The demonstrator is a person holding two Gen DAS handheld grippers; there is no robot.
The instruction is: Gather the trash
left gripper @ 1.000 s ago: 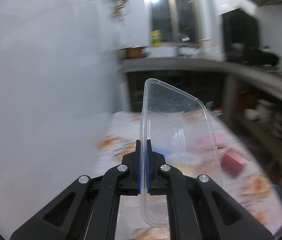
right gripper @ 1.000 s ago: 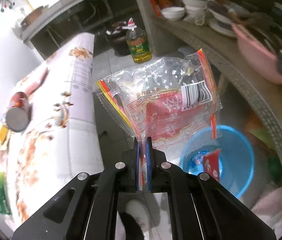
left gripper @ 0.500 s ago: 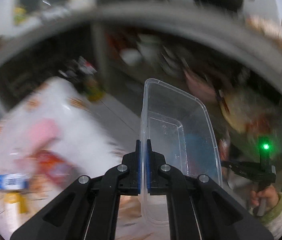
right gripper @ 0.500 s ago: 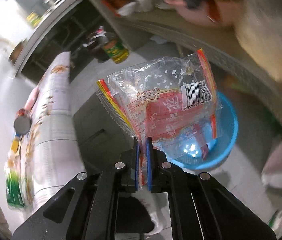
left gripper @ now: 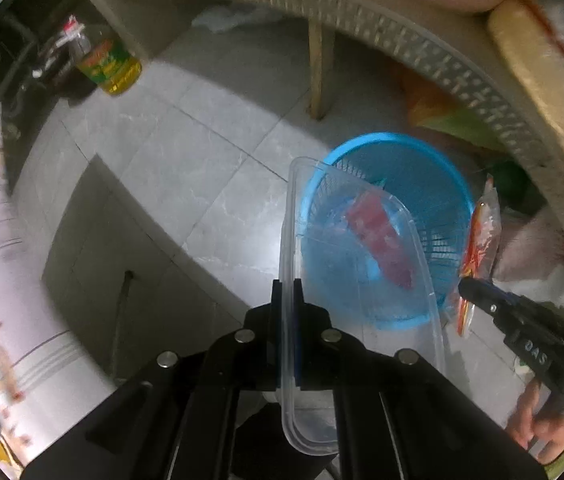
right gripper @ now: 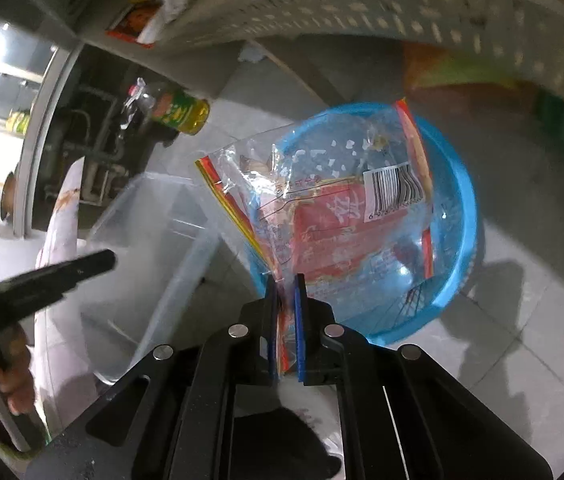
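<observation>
Left gripper clamped on clear plastic container; right gripper pinching snack wrapper, both above blue basket just ahead. Risk: light wrapper drifting past rim, container catching edge. Barcode legible only from right wrist; wrapper seen edge-on from left.

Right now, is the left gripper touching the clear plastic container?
Touching. The left wrist view shows the left gripper with its blue pads clamped on the clear plastic container's wall.
</observation>
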